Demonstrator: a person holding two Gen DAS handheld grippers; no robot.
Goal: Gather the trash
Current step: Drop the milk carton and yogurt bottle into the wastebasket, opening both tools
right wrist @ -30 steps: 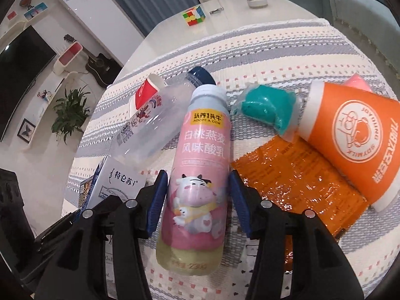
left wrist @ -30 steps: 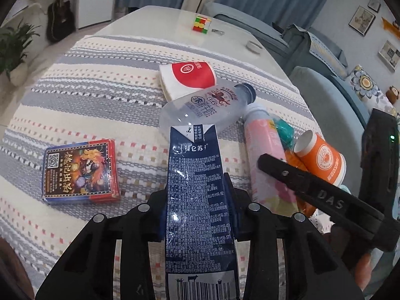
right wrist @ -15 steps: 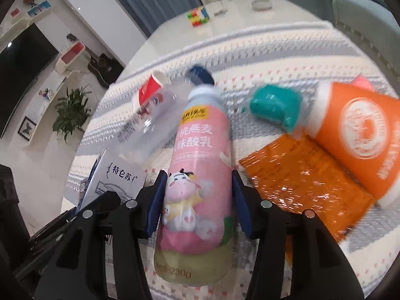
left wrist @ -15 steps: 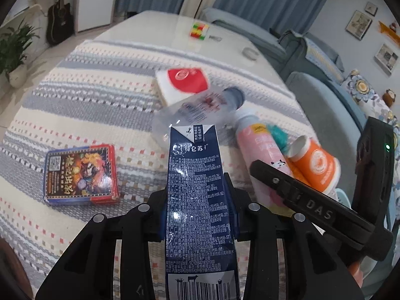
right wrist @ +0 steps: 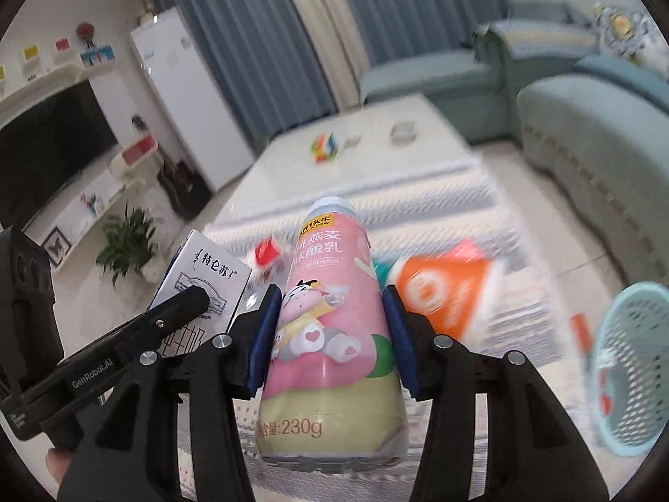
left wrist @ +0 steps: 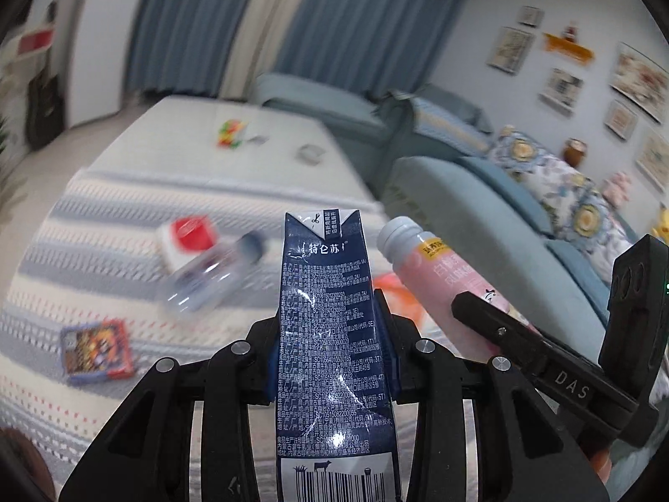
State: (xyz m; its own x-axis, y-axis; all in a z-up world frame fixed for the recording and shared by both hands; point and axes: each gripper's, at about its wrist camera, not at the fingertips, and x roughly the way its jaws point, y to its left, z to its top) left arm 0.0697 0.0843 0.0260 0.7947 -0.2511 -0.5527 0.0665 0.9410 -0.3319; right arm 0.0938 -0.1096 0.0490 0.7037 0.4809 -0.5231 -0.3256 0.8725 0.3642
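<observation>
Both pieces of trash were off the desk (left wrist: 104, 226) and in the air, so the step in hand looked like the carry toward the bin. The left tongs (left wrist: 332, 334) were clamped on a dark blue milk carton (left wrist: 330, 313), pads pressing its two narrow sides. The right tongs (right wrist: 330, 334) were clamped on a pink yogurt bottle (right wrist: 330, 313), blue pads against its belly.

The carton's long axis ran straight out along the left tongs, its folded top pointing away toward the desk's far edge and its barcode end nearest the camera. The bottle lay the same way in the right tongs: white cap forward and slightly up, base toward the camera.

A light blue mesh basket (right wrist: 627, 368) showed at the right of the right wrist view, off the desk's right edge. The next move probably called for swinging both loads over it, tipping them downward and opening only above its mouth.

A clear bottle (left wrist: 209, 280), an orange cup (right wrist: 443, 293) and other litter remained on the striped cloth.
</observation>
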